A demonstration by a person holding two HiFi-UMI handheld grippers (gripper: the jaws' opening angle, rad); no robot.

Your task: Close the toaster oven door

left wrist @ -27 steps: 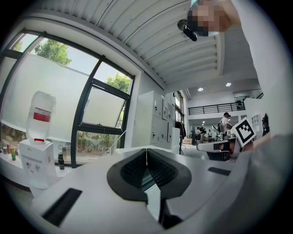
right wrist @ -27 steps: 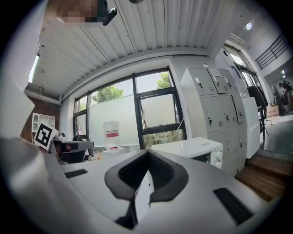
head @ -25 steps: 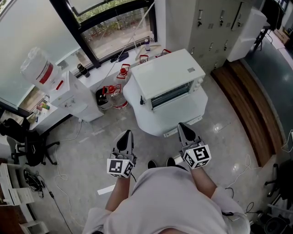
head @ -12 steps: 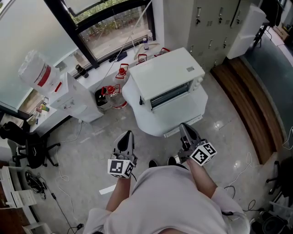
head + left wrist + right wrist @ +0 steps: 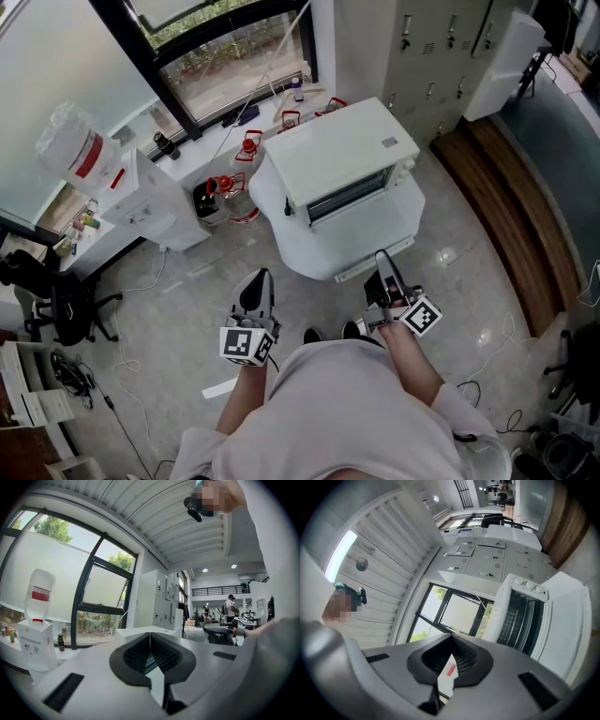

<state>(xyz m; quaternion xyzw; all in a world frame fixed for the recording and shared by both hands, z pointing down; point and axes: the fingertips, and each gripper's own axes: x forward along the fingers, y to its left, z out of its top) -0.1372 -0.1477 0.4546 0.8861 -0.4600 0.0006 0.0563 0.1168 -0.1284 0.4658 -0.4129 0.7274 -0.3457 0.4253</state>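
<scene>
The white toaster oven (image 5: pixel 339 148) stands on a round white table (image 5: pixel 267 202) in front of me. Its door (image 5: pixel 367 232) hangs open, folded down toward me, and the dark cavity (image 5: pixel 349 197) shows. In the right gripper view the oven (image 5: pixel 520 620) appears tipped sideways, with the open door (image 5: pixel 565 620) to the right of it. My right gripper (image 5: pixel 381 255) (image 5: pixel 451 635) is shut and empty, rolled onto its side, with its tip just short of the door's front edge. My left gripper (image 5: pixel 260 273) (image 5: pixel 150 634) is held level to the left of the table, shut on nothing.
A water dispenser (image 5: pixel 141 192) with its bottle (image 5: pixel 80 141) stands at the left by the window. Red-capped jugs (image 5: pixel 230 192) sit on the floor behind the table. Grey lockers (image 5: pixel 441 37) line the back wall, and a wooden strip (image 5: pixel 511 206) runs along the right.
My right gripper has rolled about its own axis and shifted slightly right and toward the door's edge. The left gripper and the oven door have not moved.
</scene>
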